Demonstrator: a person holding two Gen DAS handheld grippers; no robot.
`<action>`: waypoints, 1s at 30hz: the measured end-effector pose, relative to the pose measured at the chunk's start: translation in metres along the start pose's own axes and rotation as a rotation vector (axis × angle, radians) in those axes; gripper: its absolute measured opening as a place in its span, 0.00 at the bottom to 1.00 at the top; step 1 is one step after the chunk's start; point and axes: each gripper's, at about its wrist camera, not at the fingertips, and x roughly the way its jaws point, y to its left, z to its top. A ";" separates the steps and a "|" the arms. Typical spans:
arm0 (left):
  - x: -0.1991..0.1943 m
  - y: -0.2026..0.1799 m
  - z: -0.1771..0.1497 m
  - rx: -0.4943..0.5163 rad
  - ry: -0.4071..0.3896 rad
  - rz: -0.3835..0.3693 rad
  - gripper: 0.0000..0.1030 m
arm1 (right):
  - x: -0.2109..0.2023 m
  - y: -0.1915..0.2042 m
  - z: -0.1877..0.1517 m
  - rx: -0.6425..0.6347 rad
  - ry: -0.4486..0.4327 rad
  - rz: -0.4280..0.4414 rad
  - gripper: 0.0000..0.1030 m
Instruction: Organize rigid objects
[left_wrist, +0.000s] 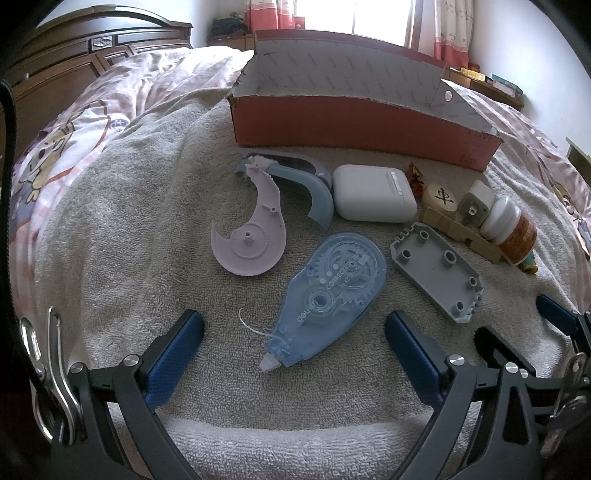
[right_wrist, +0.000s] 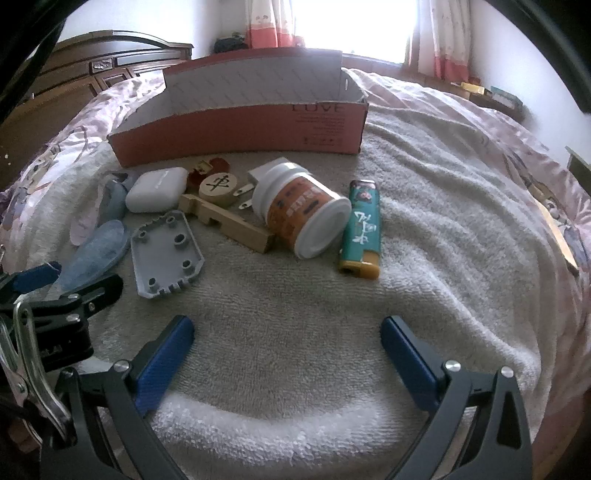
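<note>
A red cardboard box (left_wrist: 354, 120) (right_wrist: 243, 125) stands open at the back of a grey towel. In front of it lie a blue correction tape (left_wrist: 328, 295), a lilac shell half (left_wrist: 251, 232), a white earbud case (left_wrist: 373, 194) (right_wrist: 157, 188), a grey plastic cover (left_wrist: 437, 271) (right_wrist: 166, 254), a wooden block (right_wrist: 229, 225), a round chess piece (right_wrist: 218, 188), an orange pill bottle (right_wrist: 306, 214) and a green lighter (right_wrist: 362, 229). My left gripper (left_wrist: 295, 350) is open, straddling the correction tape's tip. My right gripper (right_wrist: 288, 354) is open and empty, short of the bottle.
A blue dispenser shell (left_wrist: 306, 181) lies by the lilac half. A white plug adapter (left_wrist: 476, 205) sits behind the bottle. A pink quilt (left_wrist: 92, 122) surrounds the towel (right_wrist: 443, 206). A wooden headboard (left_wrist: 74, 62) stands at far left.
</note>
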 end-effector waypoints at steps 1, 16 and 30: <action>0.000 0.000 0.000 -0.001 0.000 -0.001 0.97 | 0.000 0.000 0.001 0.000 0.002 0.003 1.00; -0.010 0.004 0.001 -0.011 0.006 0.001 0.88 | -0.017 -0.012 0.003 0.016 -0.021 0.058 0.99; -0.024 0.001 0.007 0.041 -0.026 -0.027 0.87 | -0.024 -0.019 0.004 0.041 -0.043 0.093 0.99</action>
